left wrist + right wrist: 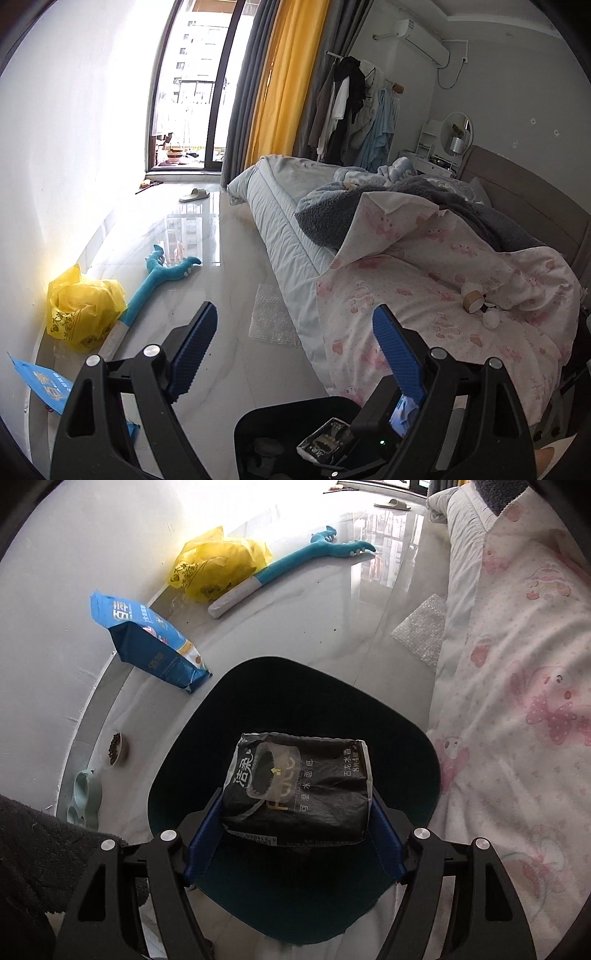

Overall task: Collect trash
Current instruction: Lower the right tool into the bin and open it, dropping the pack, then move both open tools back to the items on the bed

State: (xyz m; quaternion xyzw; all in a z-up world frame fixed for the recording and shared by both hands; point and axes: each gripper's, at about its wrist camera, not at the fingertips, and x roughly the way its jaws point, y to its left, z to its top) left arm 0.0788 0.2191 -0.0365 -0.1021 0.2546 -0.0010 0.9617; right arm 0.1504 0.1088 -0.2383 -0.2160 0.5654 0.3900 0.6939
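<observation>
Right gripper (pixel 295 834), pointed steeply downward, holds a crumpled black plastic tissue pack (pixel 297 788) directly above the mouth of a dark, round-cornered trash bin (pixel 406 746). The blue pads (pixel 205 834) stand against the pack's two short sides; the pinch appears light, though the pad faces are largely hidden behind the wrapper, so how firm the contact is remains uncertain. The pack has not yet gone into the bin.

Left gripper (pixel 295 343) is spread wide with nothing between its fingers, aimed across the pale glossy tiled floor (pixel 229 266) toward the bed.

Items that are plausibly still to be collected:
- a crumpled yellow plastic bag (pixel 218 565) against the wall;
- a sheet of clear bubble wrap (pixel 273 314) on the floor just beside the bed;
- a brown cardboard tape core (pixel 474 300) and a small white ball of paper (pixel 491 319) on the pink-printed white quilt (pixel 424 280).

A blue pet-food bag (pixel 155 642) and a long teal plush toy (pixel 295 561) also lie on the floor; whether these count as trash cannot be judged.

Progress, as judged: one piece is on the verge of disposal, and most of the collecting remains.
</observation>
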